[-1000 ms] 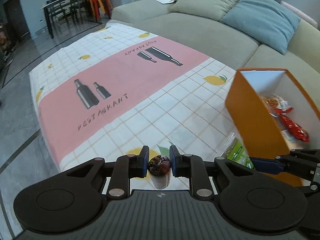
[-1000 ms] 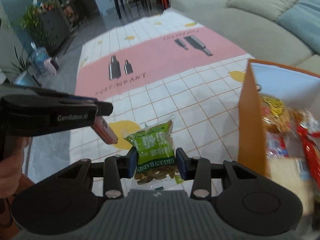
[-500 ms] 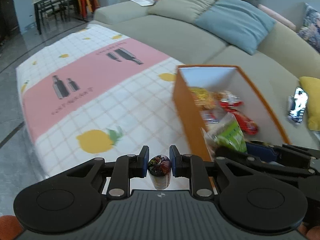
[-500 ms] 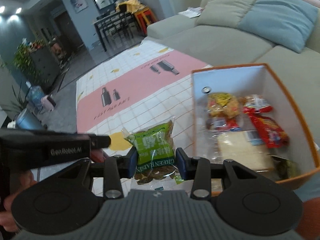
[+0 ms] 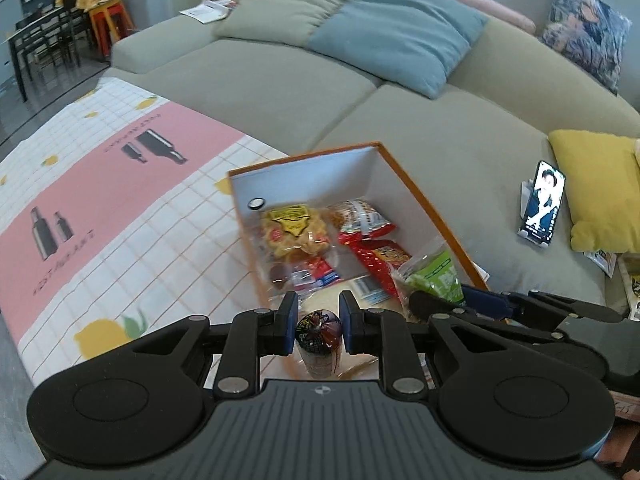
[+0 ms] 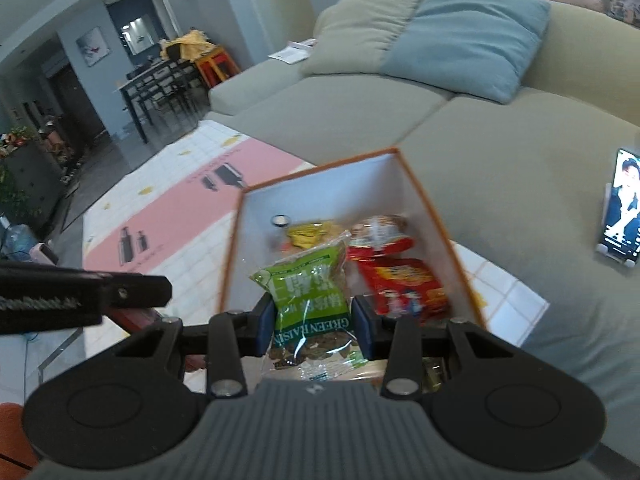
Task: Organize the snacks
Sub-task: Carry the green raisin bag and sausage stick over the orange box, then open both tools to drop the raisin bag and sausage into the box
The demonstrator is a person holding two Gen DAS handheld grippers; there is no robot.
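Note:
An orange box [image 5: 424, 196] with white inner walls stands on the table and holds several snack packs, among them a yellow one [image 5: 294, 228] and a red one [image 5: 380, 256]. My left gripper [image 5: 318, 330] is shut on a small dark wrapped snack [image 5: 318, 332] above the box's near end. My right gripper [image 6: 314, 326] is shut on a green raisin bag [image 6: 310, 292] and holds it over the box [image 6: 428, 200]. The bag also shows in the left wrist view [image 5: 436, 276] at the right.
The table wears a white checked cloth with a pink band [image 5: 100, 192]. A grey-green sofa [image 5: 280, 80] with cushions lies behind the box. A phone [image 5: 542, 204] stands on the sofa next to a yellow cushion [image 5: 596, 196].
Both grippers have swung right from over the tablecloth to above the orange box, each still holding its snack. The raisin bag has been lifted off the table.

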